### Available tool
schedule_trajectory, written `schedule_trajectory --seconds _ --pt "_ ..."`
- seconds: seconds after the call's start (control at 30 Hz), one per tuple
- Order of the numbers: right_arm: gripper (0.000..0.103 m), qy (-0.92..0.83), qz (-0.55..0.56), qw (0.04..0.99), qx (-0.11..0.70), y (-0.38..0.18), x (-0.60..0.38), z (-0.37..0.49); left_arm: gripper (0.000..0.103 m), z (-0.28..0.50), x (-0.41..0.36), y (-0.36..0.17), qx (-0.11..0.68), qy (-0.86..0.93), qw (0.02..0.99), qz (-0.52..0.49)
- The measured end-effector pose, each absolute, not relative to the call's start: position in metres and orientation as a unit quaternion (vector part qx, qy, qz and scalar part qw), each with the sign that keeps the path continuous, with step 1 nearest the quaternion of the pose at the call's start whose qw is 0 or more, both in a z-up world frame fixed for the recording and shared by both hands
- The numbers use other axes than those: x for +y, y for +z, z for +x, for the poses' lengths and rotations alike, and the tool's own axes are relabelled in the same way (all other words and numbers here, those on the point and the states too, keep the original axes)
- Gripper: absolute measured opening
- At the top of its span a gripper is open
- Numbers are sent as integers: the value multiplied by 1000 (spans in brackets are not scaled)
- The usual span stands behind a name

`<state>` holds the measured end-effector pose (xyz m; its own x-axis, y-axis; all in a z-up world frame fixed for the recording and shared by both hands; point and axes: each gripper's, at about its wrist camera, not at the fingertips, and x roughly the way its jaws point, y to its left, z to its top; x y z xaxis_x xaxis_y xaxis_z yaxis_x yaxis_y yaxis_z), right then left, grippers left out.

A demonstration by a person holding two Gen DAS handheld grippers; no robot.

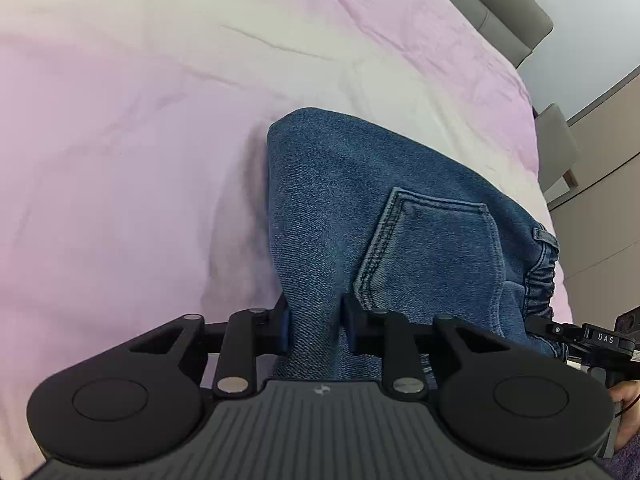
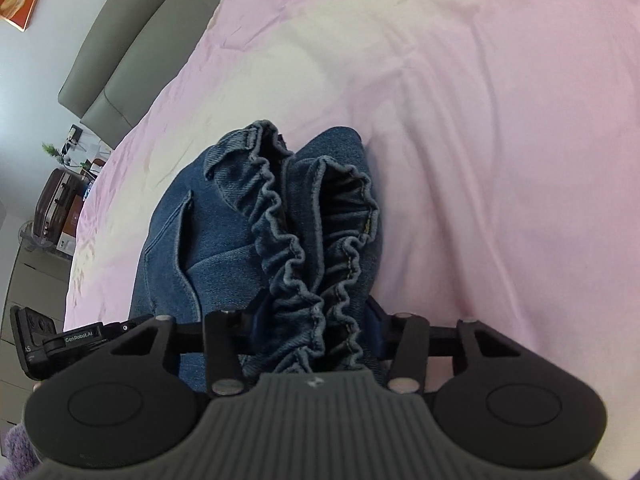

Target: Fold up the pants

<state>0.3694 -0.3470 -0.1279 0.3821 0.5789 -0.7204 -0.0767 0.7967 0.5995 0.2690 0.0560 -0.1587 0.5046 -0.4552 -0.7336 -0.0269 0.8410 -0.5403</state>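
Observation:
Blue denim pants [image 1: 360, 200] lie folded lengthwise on a pink bed sheet [image 1: 140, 120], back pocket [image 1: 432, 248] facing up. My left gripper [image 1: 317, 322] is shut on the near denim edge, with cloth filling the gap between its blue pads. In the right wrist view the pants [image 2: 224, 240] show their gathered elastic waistband [image 2: 304, 264], doubled into two ruffled layers. My right gripper [image 2: 316, 324] is shut on that bunched waistband at its near end. The fingertips of both grippers are partly hidden by the cloth.
The pink sheet [image 2: 480, 120] spreads wide around the pants. A grey padded headboard [image 2: 120, 40] borders the bed. Beyond the bed's edge stand a dark red suitcase [image 2: 56, 200] and pale cabinets [image 1: 600, 200]. A hand [image 1: 628, 408] shows at the lower right.

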Motion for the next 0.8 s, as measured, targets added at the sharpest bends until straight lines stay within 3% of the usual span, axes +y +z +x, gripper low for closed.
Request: schedule_trajectory --seconds 0.2,0.37,0.6,0.8 --pt "37 231 208 813 492 -69 -313 353 19 246 78 -135 465 -124 840 -251" --pt "37 261 198 812 484 -40 -258 341 19 207 141 -107 442 -96 856 -250" --pt "37 314 225 790 477 -44 -134 321 19 165 248 -68 437 -32 878 -190" --pt "37 339 255 754 501 -76 -38 302 19 144 322 -67 447 5 881 -158"
